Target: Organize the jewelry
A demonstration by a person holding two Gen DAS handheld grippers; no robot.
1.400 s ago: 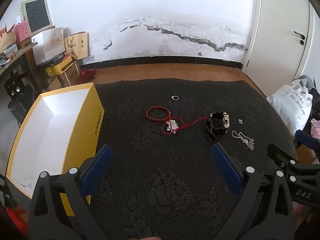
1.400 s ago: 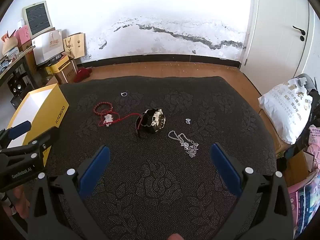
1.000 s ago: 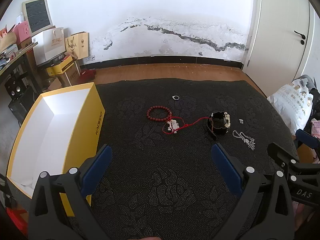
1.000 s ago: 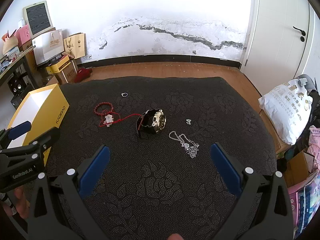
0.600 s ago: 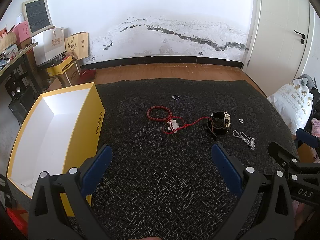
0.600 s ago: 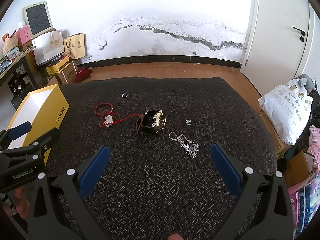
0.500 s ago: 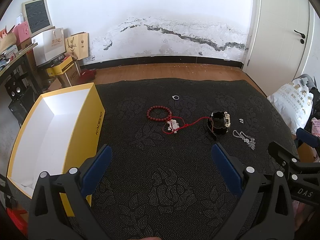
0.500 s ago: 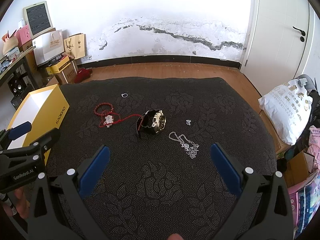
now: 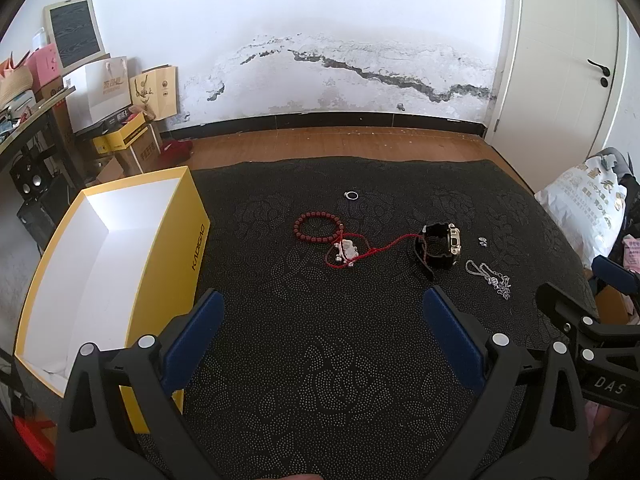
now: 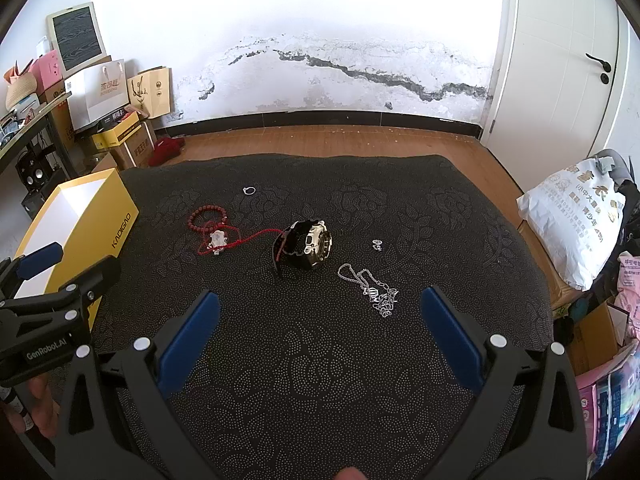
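Jewelry is seen scattered across the middle of a black patterned cloth (image 9: pixel 320 360) covering what appears to be a table. In the left wrist view, a dark red bead bracelet (image 9: pixel 318 227) is found just above centre, with a red cord (image 9: pixel 380 246) and its white pendant (image 9: pixel 347 251) lying just below it, the cord overlapping the beads at their lower right. The cord is stretched rightward to a black watch with a gold face (image 9: pixel 440 246), which it touches. A small silver ring (image 9: pixel 352 195) is placed well above the bracelet, apart from everything else. To the right of the watch, a tiny pair of earrings (image 9: pixel 483 242) and a tangled silver chain (image 9: pixel 490 274) are laid near each other. An open yellow box (image 9: pixel 192 240) with a white interior is set at the left of the frame, on the cloth's left edge.

The left gripper (image 9: pixel 320 340) is held above bare cloth at the bottom of the frame, its blue-padded jaws spread wide and holding nothing. In the right wrist view, the right gripper (image 10: pixel 320 336) is likewise held with jaws wide apart and empty, the chain (image 10: pixel 372 288) lying between and above its fingertips. Part of a hand (image 10: pixel 36 400) is glimpsed at the lower left of that view.
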